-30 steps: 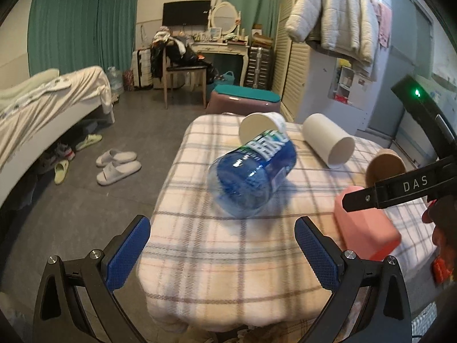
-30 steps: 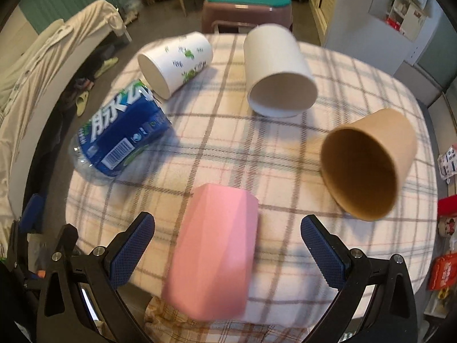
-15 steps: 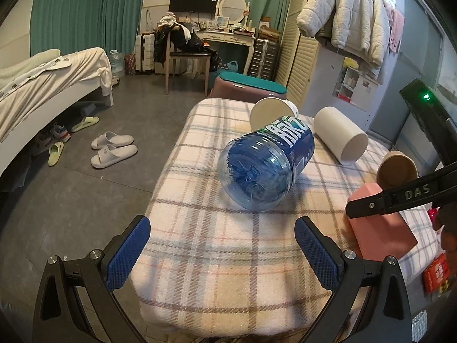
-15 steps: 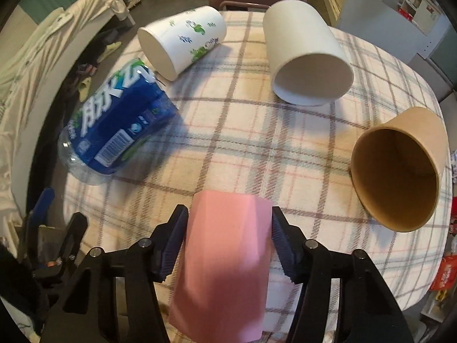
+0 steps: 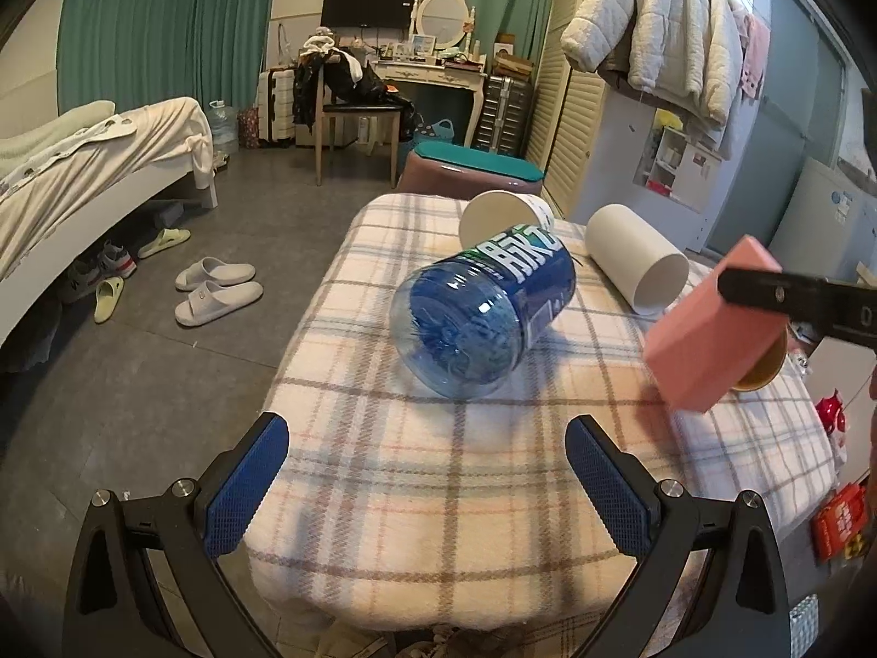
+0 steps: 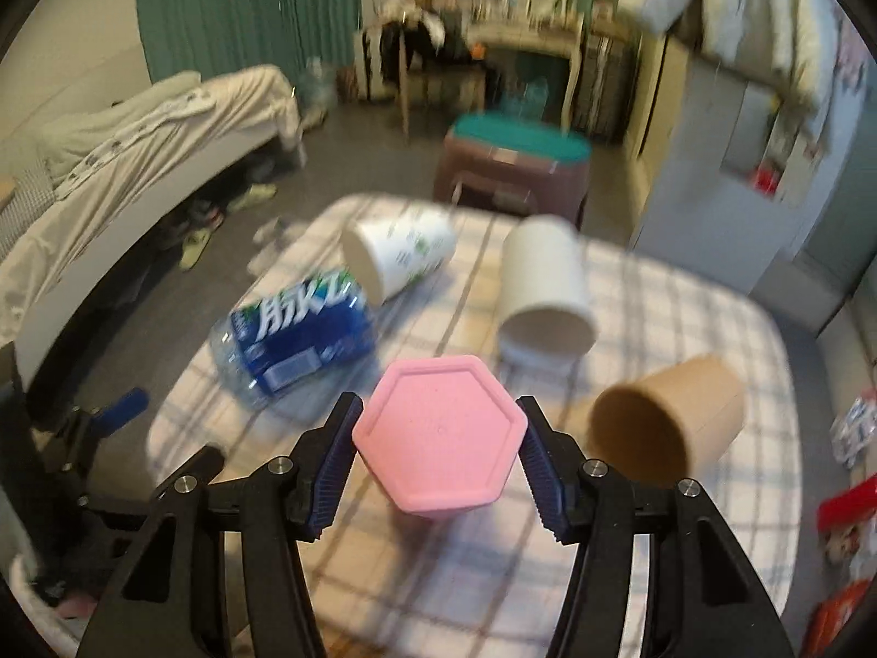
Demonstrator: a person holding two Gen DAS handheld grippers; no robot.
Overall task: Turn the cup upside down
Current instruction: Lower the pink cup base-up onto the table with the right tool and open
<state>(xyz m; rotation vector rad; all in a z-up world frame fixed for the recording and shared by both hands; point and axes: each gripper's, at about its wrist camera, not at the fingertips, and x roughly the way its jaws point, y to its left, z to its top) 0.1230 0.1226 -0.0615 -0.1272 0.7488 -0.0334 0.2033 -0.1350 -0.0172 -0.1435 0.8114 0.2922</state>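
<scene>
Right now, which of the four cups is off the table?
The pink hexagonal cup, clamped in the right tongs; printed, white and brown cups lie on their sides.

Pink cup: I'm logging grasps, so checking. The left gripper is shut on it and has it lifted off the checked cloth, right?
Not the left. The right gripper is shut on the pink cup, as the right wrist view shows. The left gripper is open and holds nothing. The cup is indeed lifted off the checked cloth.
</scene>
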